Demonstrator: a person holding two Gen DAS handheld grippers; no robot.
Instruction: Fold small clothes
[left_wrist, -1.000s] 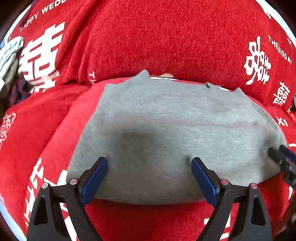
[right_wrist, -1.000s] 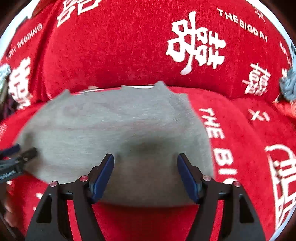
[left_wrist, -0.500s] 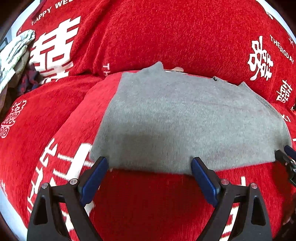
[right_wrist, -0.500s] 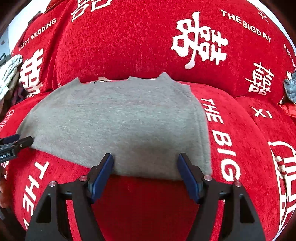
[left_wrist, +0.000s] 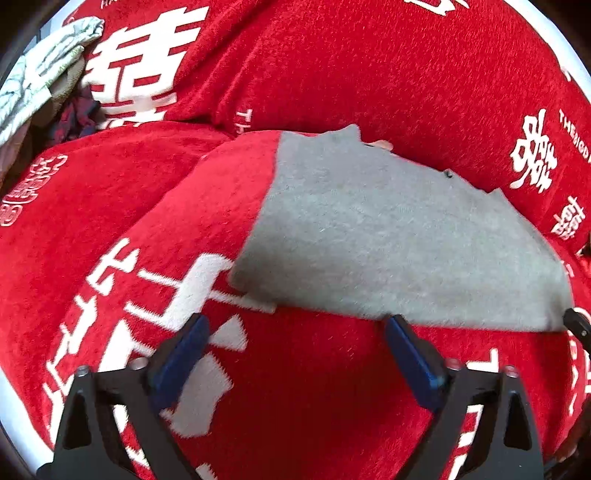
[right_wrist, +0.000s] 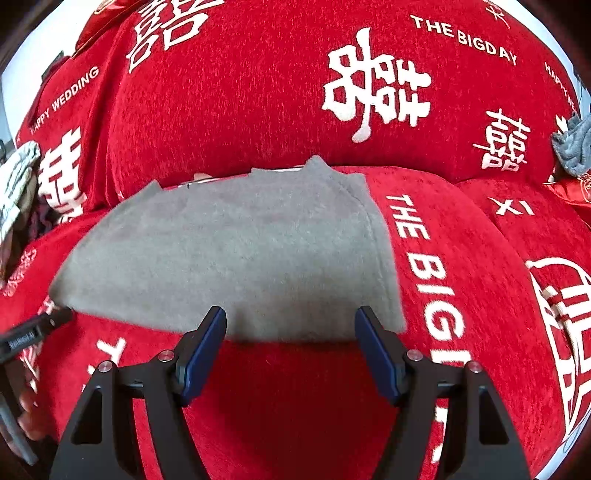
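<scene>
A grey folded garment (left_wrist: 388, 236) lies flat on the red sofa seat (left_wrist: 295, 387); it also shows in the right wrist view (right_wrist: 236, 258). My left gripper (left_wrist: 295, 354) is open and empty, just in front of the garment's near left edge, off to its left. My right gripper (right_wrist: 291, 347) is open and empty, its blue pads at the garment's near right edge. The left gripper's tip (right_wrist: 40, 325) shows at the left of the right wrist view.
The red sofa backrest (right_wrist: 258, 92) with white lettering rises behind the garment. A heap of other clothes (left_wrist: 40, 81) lies at the far left. A grey cloth (right_wrist: 570, 147) lies at the far right on the sofa.
Both grippers have pulled back toward me off the garment. The left one has also swung left. The garment stays flat on the seat.
</scene>
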